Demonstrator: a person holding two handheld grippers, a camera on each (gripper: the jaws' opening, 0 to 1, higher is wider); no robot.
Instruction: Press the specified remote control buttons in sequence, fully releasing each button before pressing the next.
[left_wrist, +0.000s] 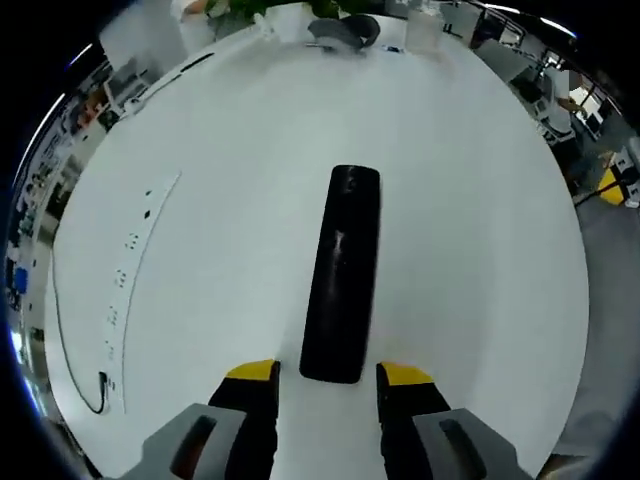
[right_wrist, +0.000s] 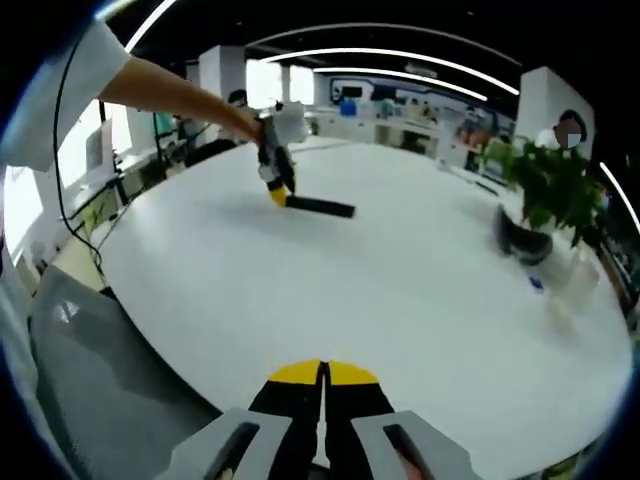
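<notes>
Black remote control (left_wrist: 342, 274) lies flat on white bench (left_wrist: 470, 200); left claw (left_wrist: 330, 375) released, jaws straddling remote's near end. Right claw (right_wrist: 322, 372) clenched w/ nothing, well apart. Judgement: steady remote, press w/ closed tip, lift fully

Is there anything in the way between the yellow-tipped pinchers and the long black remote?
No. The open left hand-held gripper sits right at the near end of the long black remote control, with only bare white table between them.

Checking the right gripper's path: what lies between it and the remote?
Bare white table in the right gripper view, from the right gripper to the remote.
</notes>
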